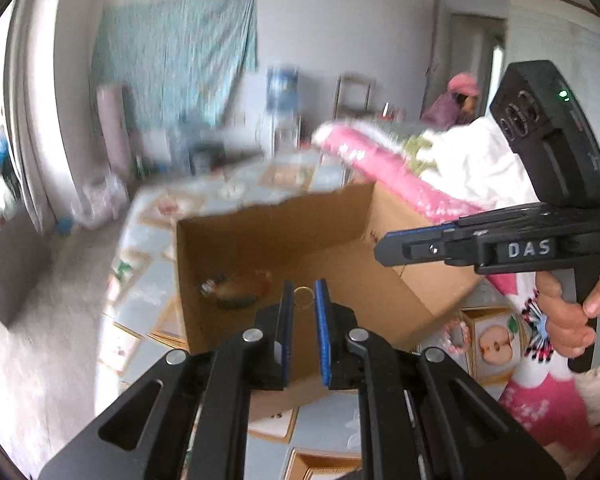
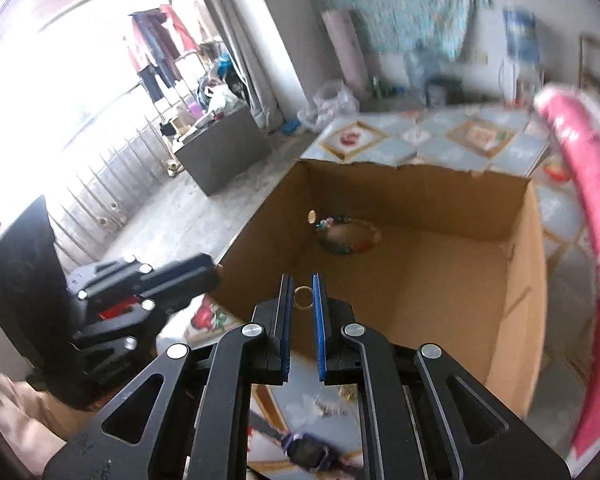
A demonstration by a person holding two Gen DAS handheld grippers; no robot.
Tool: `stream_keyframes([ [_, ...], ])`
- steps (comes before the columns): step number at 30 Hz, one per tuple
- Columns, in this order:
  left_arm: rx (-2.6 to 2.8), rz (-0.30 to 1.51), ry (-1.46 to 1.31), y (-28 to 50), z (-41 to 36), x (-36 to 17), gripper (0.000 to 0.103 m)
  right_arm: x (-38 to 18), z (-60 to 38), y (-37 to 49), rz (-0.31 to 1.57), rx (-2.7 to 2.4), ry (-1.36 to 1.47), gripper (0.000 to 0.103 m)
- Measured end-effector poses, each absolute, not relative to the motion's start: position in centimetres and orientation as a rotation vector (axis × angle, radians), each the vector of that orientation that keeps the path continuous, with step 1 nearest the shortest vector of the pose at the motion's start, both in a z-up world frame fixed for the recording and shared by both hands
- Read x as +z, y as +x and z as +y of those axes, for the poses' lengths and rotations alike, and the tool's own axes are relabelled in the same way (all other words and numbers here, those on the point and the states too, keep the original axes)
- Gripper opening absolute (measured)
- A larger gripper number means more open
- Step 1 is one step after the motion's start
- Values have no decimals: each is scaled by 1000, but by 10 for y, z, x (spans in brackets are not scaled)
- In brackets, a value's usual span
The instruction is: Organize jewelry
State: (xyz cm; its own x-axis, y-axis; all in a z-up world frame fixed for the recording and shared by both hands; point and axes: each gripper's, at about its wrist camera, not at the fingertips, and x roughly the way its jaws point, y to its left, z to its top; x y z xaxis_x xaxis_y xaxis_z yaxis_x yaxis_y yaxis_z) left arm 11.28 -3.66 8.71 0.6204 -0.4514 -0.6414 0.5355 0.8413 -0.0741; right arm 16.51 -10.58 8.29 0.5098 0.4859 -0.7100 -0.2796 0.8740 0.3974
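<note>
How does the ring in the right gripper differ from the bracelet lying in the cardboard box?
The gold ring is a thin, plain loop; the bracelet looks strung with multicoloured beads. The ring is much smaller than the bracelet. The ring is pinched upright between the pads of the right gripper, above the cardboard box, while the bracelet lies on the box floor. Both are closed round loops.
</note>
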Motion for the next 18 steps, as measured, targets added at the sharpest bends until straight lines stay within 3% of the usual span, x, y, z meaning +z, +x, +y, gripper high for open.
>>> stream_keyframes([
  [8,-592,1093,-13,240,-79,49,10,40,-132,253,1107,376,272,8],
  [14,-559,1245,-40,280,-100,22,11,29,-145,274,1135,325,271,13],
  [18,-551,1280,-73,287,-105,12,24,33,-156,275,1101,314,285,20],
])
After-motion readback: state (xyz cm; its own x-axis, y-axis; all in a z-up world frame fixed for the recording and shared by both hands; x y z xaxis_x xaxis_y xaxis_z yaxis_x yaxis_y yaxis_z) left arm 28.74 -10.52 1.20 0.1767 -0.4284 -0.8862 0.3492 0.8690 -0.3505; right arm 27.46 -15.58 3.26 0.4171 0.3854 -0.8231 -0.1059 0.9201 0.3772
